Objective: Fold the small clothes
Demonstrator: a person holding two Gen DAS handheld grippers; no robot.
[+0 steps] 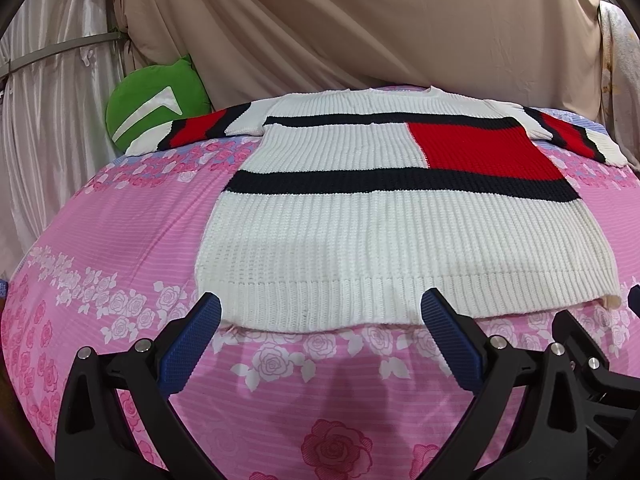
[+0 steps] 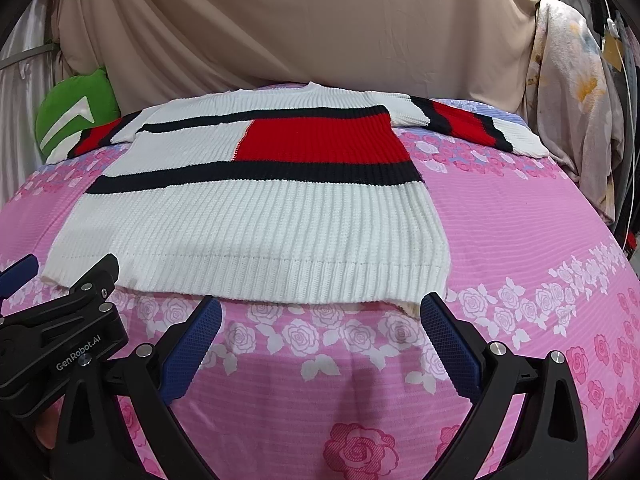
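Observation:
A ribbed white knit sweater (image 1: 360, 240) with black bands and a red block lies flat on the pink floral bedsheet (image 1: 120, 240), both sleeves spread sideways and its hem towards me. My left gripper (image 1: 322, 306) stands open just short of the hem's left part, with nothing between its blue pads. The same sweater (image 2: 260, 224) fills the right wrist view. My right gripper (image 2: 320, 306) is open too, its fingertips at the hem near the sweater's right corner. The left gripper's body (image 2: 60, 328) shows at that view's left edge.
A green cushion (image 1: 154, 104) sits at the bed's far left, touching the left sleeve's cuff. Beige draped cloth (image 1: 360, 20) hangs behind the bed. Flowered fabric (image 2: 572, 100) hangs at the right. The pink sheet (image 2: 520, 220) stretches right of the sweater.

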